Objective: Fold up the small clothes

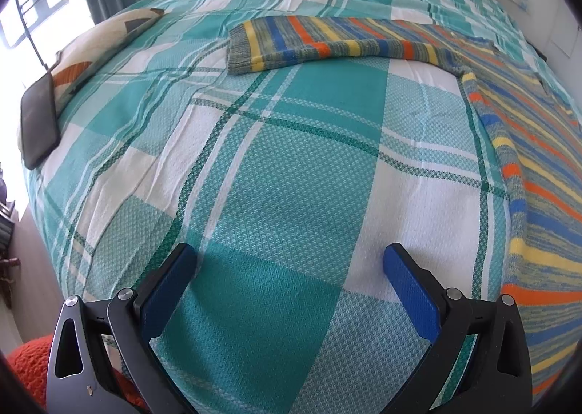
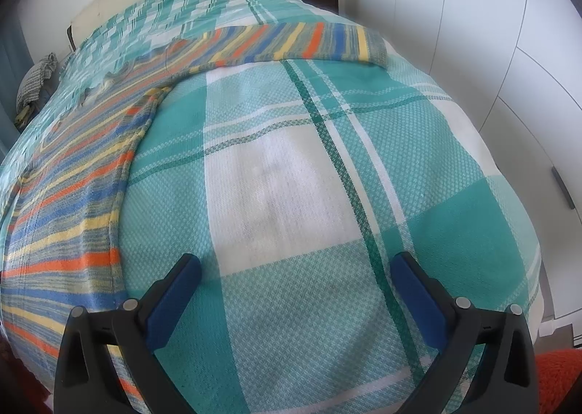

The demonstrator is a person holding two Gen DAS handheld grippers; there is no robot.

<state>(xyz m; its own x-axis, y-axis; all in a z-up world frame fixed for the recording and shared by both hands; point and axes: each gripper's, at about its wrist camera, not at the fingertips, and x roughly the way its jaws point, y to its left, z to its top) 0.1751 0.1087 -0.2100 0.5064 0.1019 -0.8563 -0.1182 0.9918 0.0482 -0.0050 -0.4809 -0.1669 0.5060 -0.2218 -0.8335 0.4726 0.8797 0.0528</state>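
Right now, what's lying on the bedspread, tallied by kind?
Striped knit sweater: 1
Dark phone or tablet: 1
Patterned cushion: 1
Total: 3
Both grippers, left and right, are open and hold nothing.

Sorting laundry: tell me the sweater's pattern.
Orange, blue, yellow and grey stripes on the sweater; clearest in left wrist view.

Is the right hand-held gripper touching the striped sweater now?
Apart. In the right wrist view, the right hand-held gripper stands open with only the checked bedspread between its fingers; the striped sweater lies off to the left.
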